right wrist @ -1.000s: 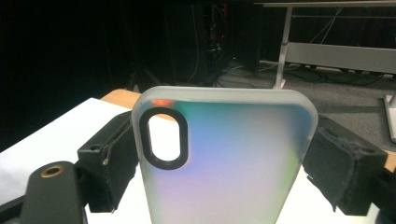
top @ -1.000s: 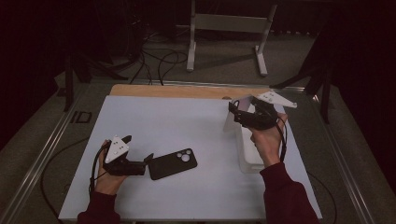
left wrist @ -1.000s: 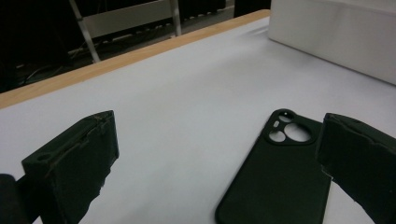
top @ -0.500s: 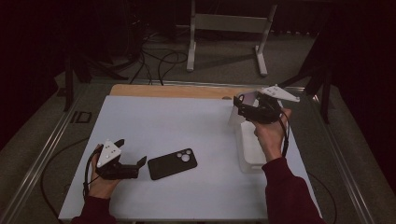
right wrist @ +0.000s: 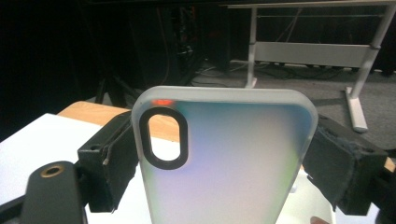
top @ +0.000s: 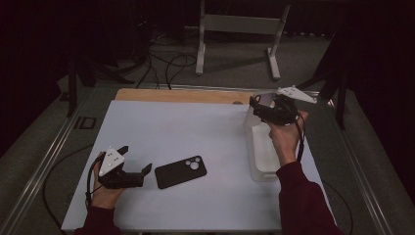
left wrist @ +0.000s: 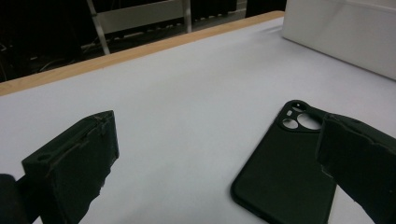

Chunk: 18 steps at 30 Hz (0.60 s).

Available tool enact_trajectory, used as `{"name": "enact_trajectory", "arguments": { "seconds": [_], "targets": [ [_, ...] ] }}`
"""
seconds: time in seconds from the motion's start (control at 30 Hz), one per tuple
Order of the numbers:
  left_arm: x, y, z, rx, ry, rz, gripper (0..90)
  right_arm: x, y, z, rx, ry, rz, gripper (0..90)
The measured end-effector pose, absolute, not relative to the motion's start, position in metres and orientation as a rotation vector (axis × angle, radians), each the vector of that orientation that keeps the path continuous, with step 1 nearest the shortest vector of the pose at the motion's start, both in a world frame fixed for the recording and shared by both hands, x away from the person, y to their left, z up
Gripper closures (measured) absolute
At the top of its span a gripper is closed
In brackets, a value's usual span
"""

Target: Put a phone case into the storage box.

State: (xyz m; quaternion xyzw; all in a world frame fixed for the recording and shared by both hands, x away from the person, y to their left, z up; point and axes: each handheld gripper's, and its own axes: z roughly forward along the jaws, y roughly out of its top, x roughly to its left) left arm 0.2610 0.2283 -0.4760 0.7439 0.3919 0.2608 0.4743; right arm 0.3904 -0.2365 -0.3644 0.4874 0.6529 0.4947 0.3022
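Observation:
A black phone case (top: pixel 180 171) lies camera cut-outs up on the white table top (top: pixel 186 127), near the front. My left gripper (top: pixel 135 159) rests just left of it, open; in the left gripper view the black case (left wrist: pixel 285 172) lies partly in front of the right jaw, with nothing between the jaws. My right gripper (top: pixel 258 105) is held up at the far right, above the end of a white tray (top: pixel 258 169). It is shut on a frosted translucent phone case (right wrist: pixel 224 154), gripped upright by its two long edges, camera hole at upper left.
The white tray (left wrist: pixel 345 32) runs along the table's right side under my right forearm. A wooden strip (top: pixel 181 95) borders the far edge. Beyond stand a white table frame (top: pixel 240 24) and floor cables (top: pixel 161 58).
My right gripper has carried the frosted case a little up and toward the far right. My left gripper has slid slightly back toward the person, away from the black case.

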Motion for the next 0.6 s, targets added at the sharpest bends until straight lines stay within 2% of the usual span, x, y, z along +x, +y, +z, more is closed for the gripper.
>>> {"name": "enact_trajectory", "arguments": {
  "seconds": [0.6],
  "targets": [
    [0.259,0.230,-0.475,1.796,0.962,0.630,0.0,0.417,-0.252,-0.369,1.389,1.649,1.221,16.9]
  ]
}}
